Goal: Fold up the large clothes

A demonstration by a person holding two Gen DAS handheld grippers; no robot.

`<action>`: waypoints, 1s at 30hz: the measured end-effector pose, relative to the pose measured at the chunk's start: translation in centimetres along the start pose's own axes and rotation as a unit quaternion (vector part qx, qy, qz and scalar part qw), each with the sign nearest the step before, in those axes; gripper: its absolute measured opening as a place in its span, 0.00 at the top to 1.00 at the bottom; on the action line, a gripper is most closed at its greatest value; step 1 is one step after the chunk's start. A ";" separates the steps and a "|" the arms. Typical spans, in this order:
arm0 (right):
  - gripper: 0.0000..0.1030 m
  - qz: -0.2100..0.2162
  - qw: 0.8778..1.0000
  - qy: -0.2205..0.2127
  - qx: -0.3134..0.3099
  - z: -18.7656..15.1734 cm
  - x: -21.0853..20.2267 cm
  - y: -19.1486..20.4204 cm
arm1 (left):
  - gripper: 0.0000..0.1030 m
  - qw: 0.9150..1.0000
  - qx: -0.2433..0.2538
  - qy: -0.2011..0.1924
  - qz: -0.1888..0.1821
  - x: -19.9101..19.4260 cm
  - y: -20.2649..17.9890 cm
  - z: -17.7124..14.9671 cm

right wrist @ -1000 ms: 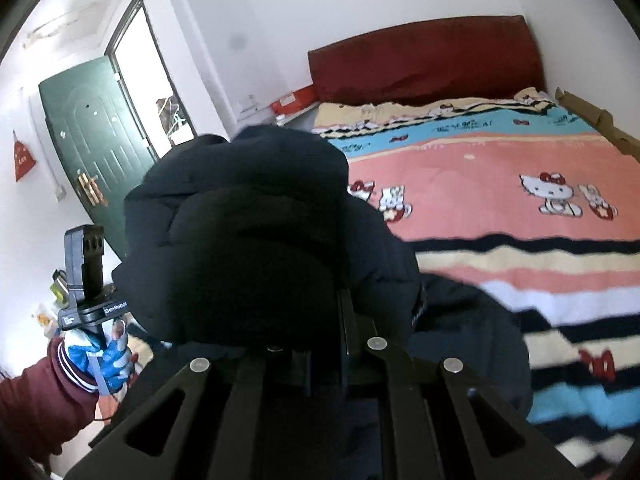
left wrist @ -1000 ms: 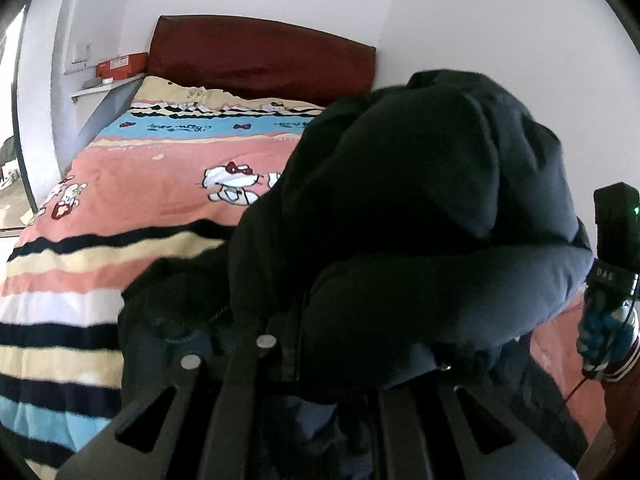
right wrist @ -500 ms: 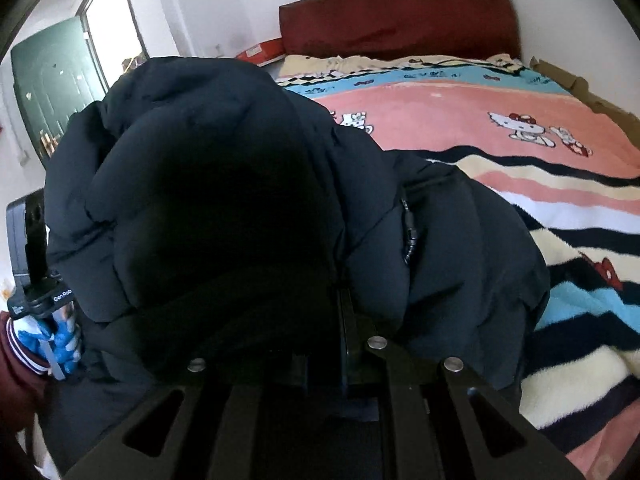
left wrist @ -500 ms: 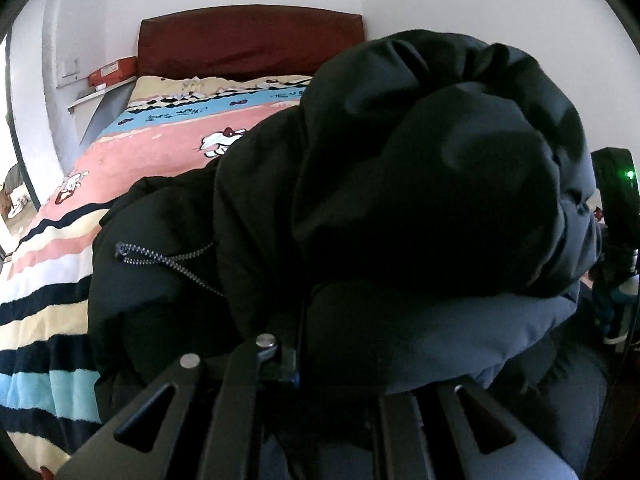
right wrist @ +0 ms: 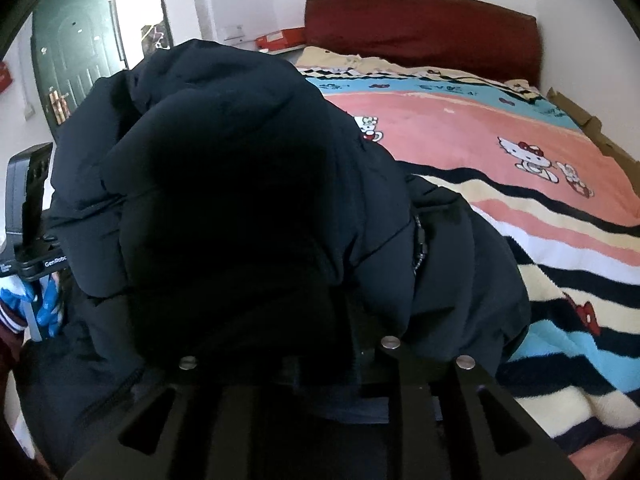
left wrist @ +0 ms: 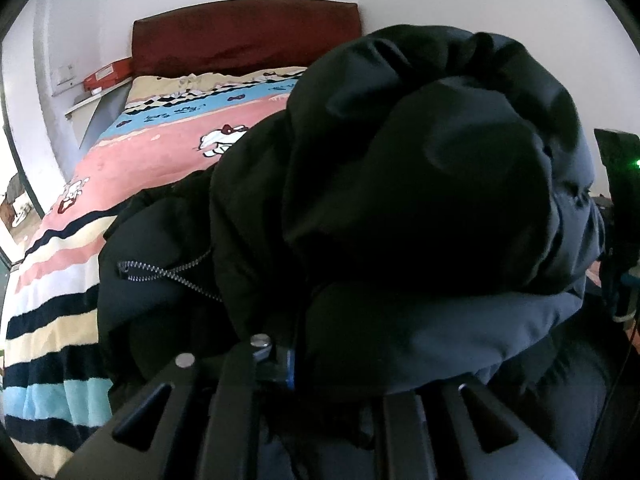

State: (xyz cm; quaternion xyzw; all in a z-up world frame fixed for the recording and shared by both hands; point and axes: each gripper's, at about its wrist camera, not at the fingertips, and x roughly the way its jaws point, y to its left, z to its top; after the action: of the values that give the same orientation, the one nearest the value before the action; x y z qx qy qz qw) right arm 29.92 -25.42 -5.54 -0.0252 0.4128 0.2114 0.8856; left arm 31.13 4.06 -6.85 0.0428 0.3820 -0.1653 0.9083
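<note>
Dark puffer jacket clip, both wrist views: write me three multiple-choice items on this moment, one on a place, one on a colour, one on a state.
1. Where does the red box sit?
A. On a shelf by the headboard
B. On the blanket
C. On the floor by the door

2. What colour is the headboard?
A. Green
B. Dark red
C. White

3. What state is the dark puffer jacket in?
A. Laid out flat and smooth
B. Bunched up in a thick mound over both hand-held grippers
C. Hanging on the door

Answers:
1. A, the box lies on a ledge against the wall, beside the headboard's corner.
2. B, it shows dark red in both views, above the striped blanket.
3. B, the padded fabric piles up over the left hand-held gripper and the right hand-held gripper, hiding their fingertips.
</note>
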 end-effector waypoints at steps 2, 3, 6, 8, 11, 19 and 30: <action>0.74 0.010 1.000 0.001 -0.002 0.0 -0.1 -0.1 | 0.86 1.000 0.000 0.002 -0.005 -0.1 0.1 0.1; 0.73 0.020 1.000 0.002 -0.005 0.1 -0.1 -0.2 | 0.85 1.000 -0.001 0.002 -0.008 -0.1 0.1 0.1; 0.64 0.041 0.999 0.002 -0.018 0.0 -0.1 -0.5 | 0.81 1.000 0.001 0.001 -0.016 -0.1 0.3 0.1; 0.59 0.048 0.998 0.004 -0.032 0.0 0.0 -0.5 | 0.79 1.000 0.003 -0.003 -0.019 -0.2 0.2 0.0; 0.47 0.057 0.997 0.008 -0.057 0.0 0.2 -0.3 | 0.76 1.000 0.010 -0.011 -0.021 -0.4 -0.1 -0.4; 0.38 0.069 0.995 0.010 -0.078 -0.5 0.4 0.0 | 0.65 0.999 0.043 -0.018 -0.028 -1.9 -0.7 -1.9; 0.28 0.069 0.997 0.018 -0.042 -2.0 -2.5 -0.6 | 0.63 0.998 0.037 -0.007 -0.048 -6.2 1.1 -3.6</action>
State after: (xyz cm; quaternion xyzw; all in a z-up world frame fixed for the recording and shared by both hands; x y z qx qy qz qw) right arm 27.29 -27.31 -5.10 -0.0373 0.4205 0.2887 0.8593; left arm 24.98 7.52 -5.04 0.0567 0.3705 -0.2230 0.8999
